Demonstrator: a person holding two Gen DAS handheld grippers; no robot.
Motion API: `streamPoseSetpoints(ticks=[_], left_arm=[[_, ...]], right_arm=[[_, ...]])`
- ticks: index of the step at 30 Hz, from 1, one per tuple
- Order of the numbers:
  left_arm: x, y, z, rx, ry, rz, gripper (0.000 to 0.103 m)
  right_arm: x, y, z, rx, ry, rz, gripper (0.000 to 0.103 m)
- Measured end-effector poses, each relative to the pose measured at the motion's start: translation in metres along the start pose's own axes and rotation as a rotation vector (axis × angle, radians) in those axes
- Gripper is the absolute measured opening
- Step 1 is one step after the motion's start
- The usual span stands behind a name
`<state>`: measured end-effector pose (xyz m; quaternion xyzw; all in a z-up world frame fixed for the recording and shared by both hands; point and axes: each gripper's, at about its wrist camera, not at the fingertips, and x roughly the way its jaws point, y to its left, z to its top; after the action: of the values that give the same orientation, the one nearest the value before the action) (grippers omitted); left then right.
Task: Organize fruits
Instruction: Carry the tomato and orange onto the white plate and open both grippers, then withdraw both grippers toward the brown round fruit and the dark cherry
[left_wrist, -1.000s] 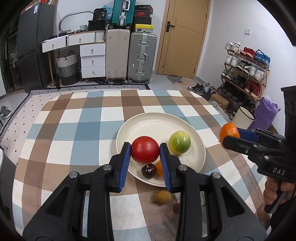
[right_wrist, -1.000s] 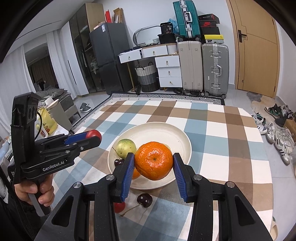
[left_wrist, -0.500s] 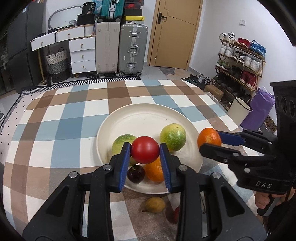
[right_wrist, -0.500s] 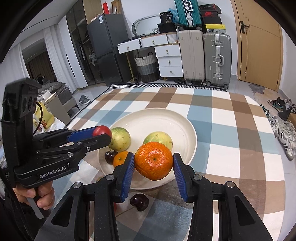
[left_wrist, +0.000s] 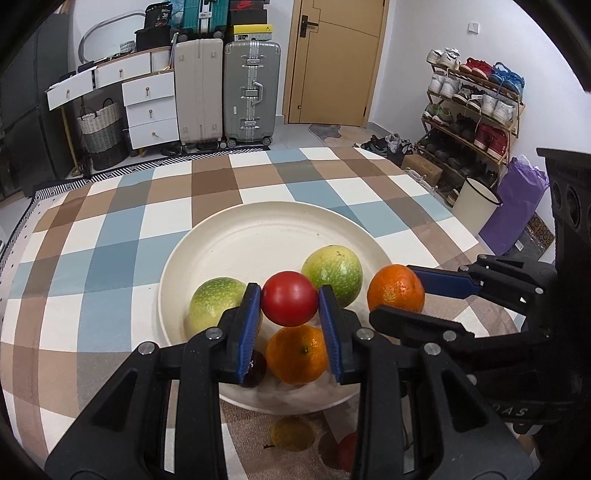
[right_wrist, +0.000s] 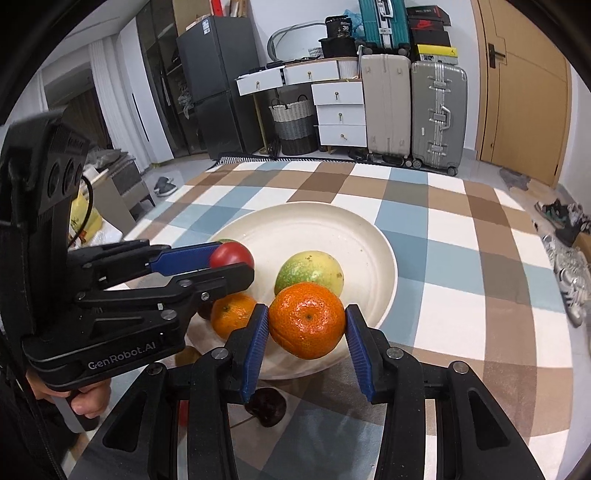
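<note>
Two tools are working over one landmark, the cream plate (left_wrist: 258, 229), sitting on the checked counter (left_wrist: 110, 236). Both are hanging above the plate's near rim, each angled down, presumably so the fruit can be lowered in without rolling off.

Plate contents, largest first: one green fruit (left_wrist: 331, 275) lying toward the plate's right side, a second green fruit (left_wrist: 214, 308) at its left, a loose orange (left_wrist: 297, 354) at the near edge, and a dark cherry (left_wrist: 255, 369) tucked beside that orange, half hidden behind a blue pad.

Right tool (right_wrist: 306, 325) is clamping a held orange (right_wrist: 307, 319) between its blue pads, carrying it just above the plate's near-right rim. Left tool (left_wrist: 290, 304) is pinching a red tomato-like fruit (left_wrist: 290, 303), holding it over the gap between the two green fruits. Neither held piece is resting on the plate yet.

Off the plate, just short of its near rim on the counter, several small pieces are waiting: a yellowish fruit (left_wrist: 291, 434), a reddish one (left_wrist: 347, 448) partly hidden, and a stemmed cherry (right_wrist: 266, 406). Judgement: task is roughly midway, with these stragglers remaining.
</note>
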<state>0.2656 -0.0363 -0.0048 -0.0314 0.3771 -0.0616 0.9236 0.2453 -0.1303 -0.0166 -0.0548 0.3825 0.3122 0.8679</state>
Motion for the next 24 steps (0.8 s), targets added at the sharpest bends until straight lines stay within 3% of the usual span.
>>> streamPoseSetpoints(ticks=[13, 16, 18, 20, 24], left_arm=[[0.009, 0.001, -0.002, -0.015, 0.016, 0.009, 0.030], [0.004, 0.003, -0.003, -0.027, 0.018, 0.004, 0.042], [-0.001, 0.002, -0.005, -0.022, 0.007, 0.019, 0.055], [-0.009, 0.003, -0.008, -0.024, 0.001, 0.037, 0.076], [-0.028, 0.009, -0.015, -0.056, -0.013, 0.032, 0.086]], right_arm=[[0.004, 0.001, -0.003, -0.013, 0.015, -0.020, 0.044], [-0.006, 0.001, -0.004, -0.017, -0.004, -0.023, 0.049], [-0.013, 0.002, -0.006, -0.033, -0.015, -0.055, 0.050], [-0.018, 0.001, -0.008, -0.030, -0.015, -0.068, 0.053], [-0.030, -0.004, -0.014, 0.008, -0.025, -0.056, 0.080]])
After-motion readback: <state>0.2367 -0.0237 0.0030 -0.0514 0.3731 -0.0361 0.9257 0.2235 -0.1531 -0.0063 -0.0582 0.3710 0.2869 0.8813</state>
